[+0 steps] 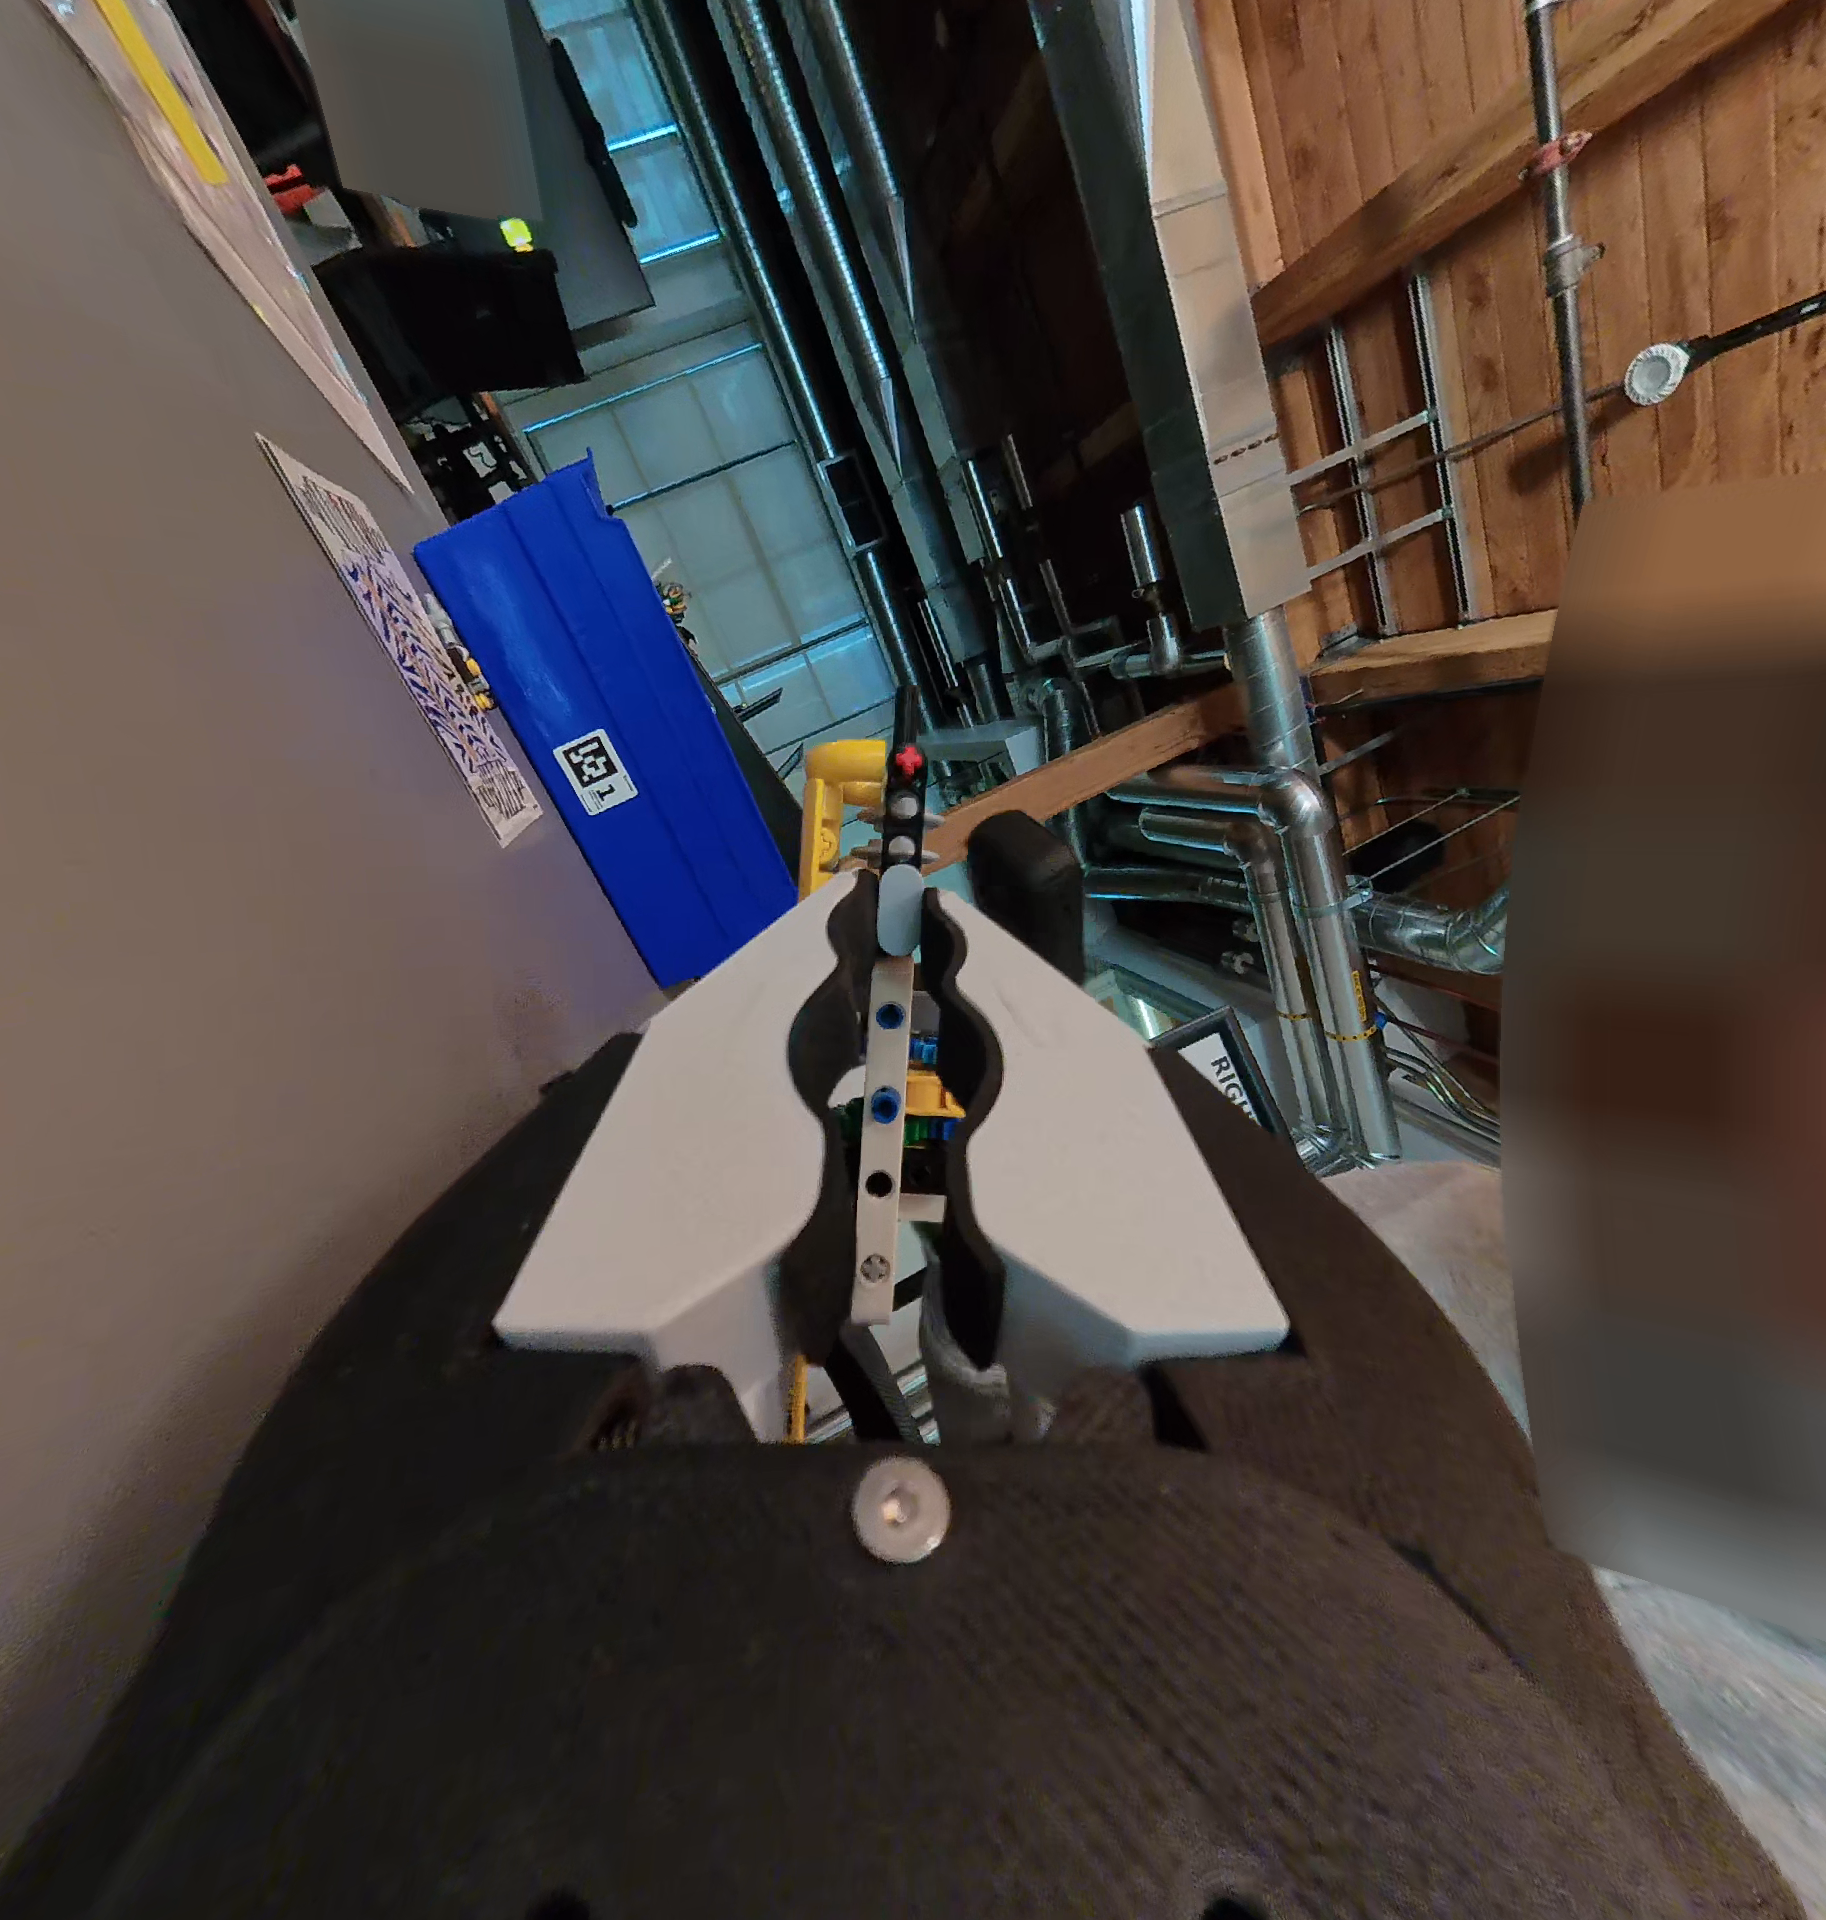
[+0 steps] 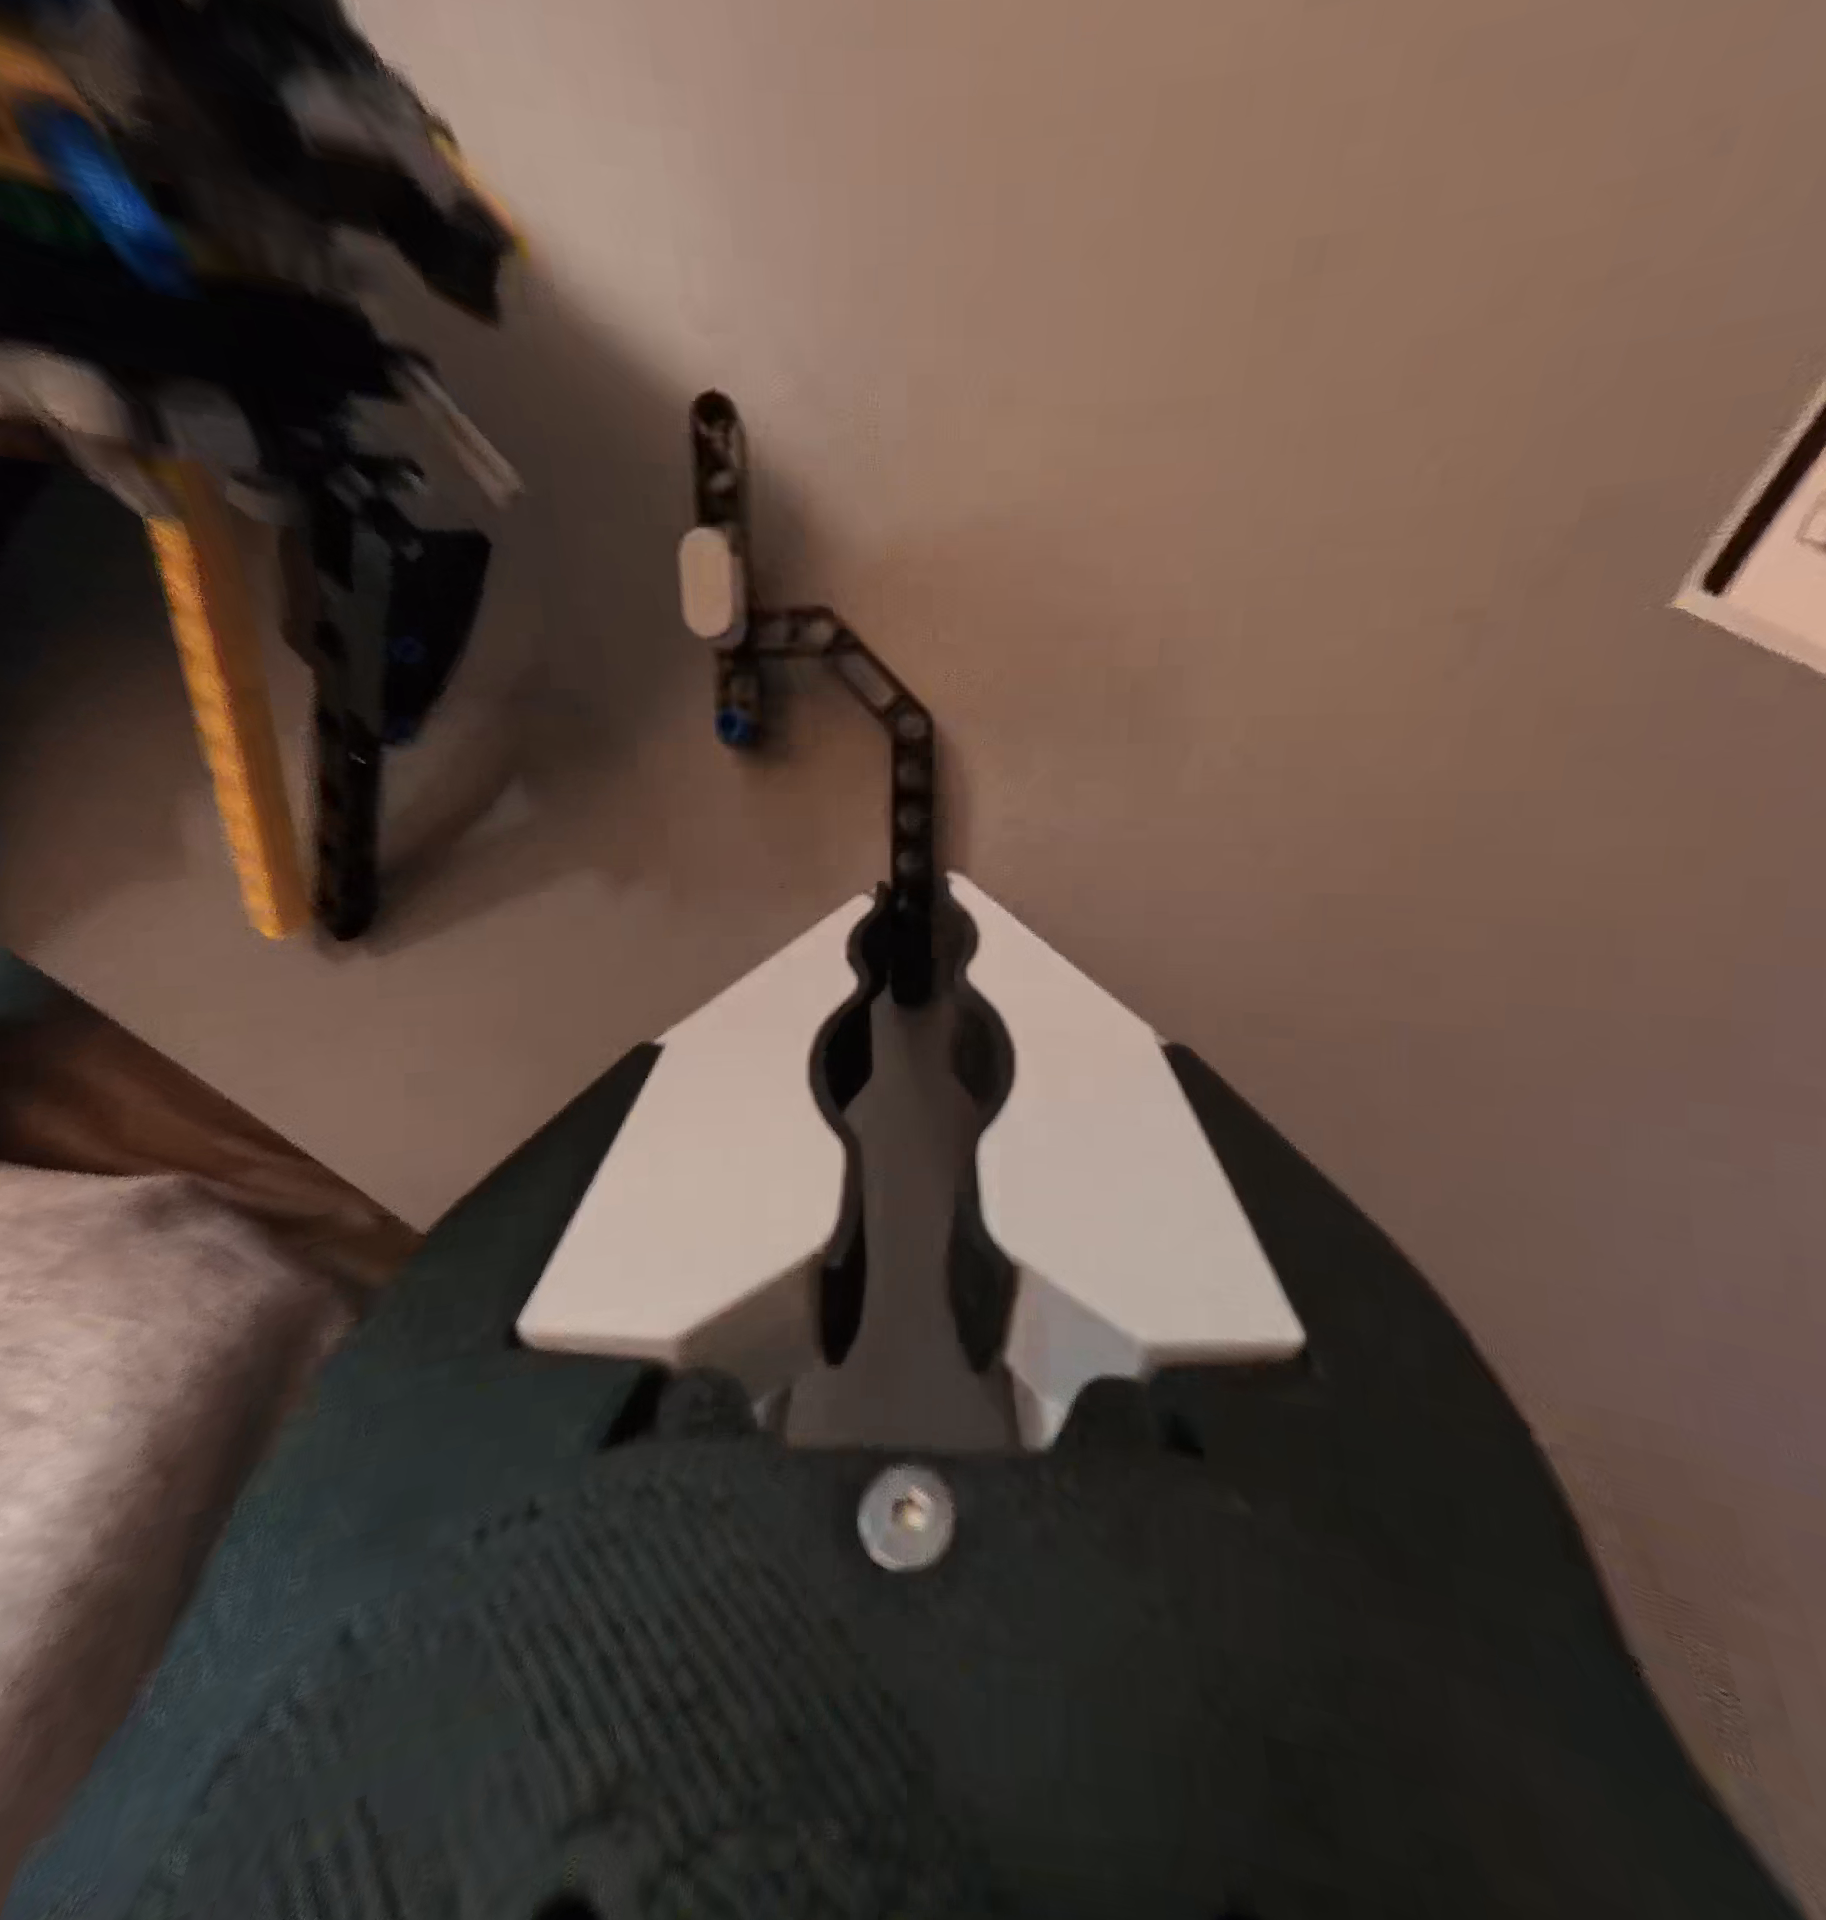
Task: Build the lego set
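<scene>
My left gripper (image 1: 901, 914) is shut on the lego model (image 1: 881, 1132). I see a light grey beam with blue pins, yellow and green parts behind it, and a black beam with a red pin (image 1: 906, 764) sticking out past the tips. The view is tilted up off the table. My right gripper (image 2: 911, 914) is shut on the end of a black angled beam assembly (image 2: 867, 686), which carries a small white piece (image 2: 705, 582) and a blue pin (image 2: 732, 724), held over the table. The lego model (image 2: 223, 436), yellow and black, appears blurred at upper left in the right wrist view.
A blue bin (image 1: 587, 717) with a square marker sticker stands on the grey table (image 1: 161, 935) beside a printed sheet (image 1: 421, 644). A white booklet (image 2: 1792, 551) lies at the right edge of the table (image 2: 1304, 520). A person's light sleeve (image 2: 88, 1403) is at lower left. My hands' fingertips stand some 15 cm from each other.
</scene>
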A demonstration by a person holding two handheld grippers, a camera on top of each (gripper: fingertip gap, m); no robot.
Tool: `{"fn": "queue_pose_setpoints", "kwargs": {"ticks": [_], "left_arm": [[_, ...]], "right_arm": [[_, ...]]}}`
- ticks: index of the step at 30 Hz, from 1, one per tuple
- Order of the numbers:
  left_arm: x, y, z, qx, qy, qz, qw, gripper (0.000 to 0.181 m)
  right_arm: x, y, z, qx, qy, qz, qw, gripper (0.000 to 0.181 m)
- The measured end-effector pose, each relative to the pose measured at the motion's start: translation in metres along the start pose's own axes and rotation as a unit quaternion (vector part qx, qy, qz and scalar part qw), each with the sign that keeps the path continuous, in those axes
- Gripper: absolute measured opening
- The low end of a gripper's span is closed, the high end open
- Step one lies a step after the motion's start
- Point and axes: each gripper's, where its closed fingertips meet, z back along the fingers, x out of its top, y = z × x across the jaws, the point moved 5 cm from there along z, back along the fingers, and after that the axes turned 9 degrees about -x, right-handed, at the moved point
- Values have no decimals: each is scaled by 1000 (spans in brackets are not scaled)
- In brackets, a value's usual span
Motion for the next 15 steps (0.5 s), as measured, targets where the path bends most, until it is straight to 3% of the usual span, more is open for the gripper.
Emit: {"fn": "queue_pose_setpoints", "kwargs": {"ticks": [1,4,7,11,13,15], "left_arm": [[0,0,1,-3,-3,1,1000,4],[3,-2,3,-12,-16,4,1000,4],[2,-1,3,-9,-14,3,1000,5],[2,0,2,-6,-11,3,1000,5],[3,1,3,-6,-14,5,1000,5],[3,1,3,-6,-14,5,1000,5]], "right_arm": [[4,0,1,36,-38,-35,998,6],[19,-6,15,137,-165,-149,965,5],[16,-11,16,176,-179,-195,948,6],[-6,-16,9,17,-105,-59,993,6],[-12,-18,12,-75,-72,39,994,6],[-14,-18,15,-119,-54,98,987,6]]}}
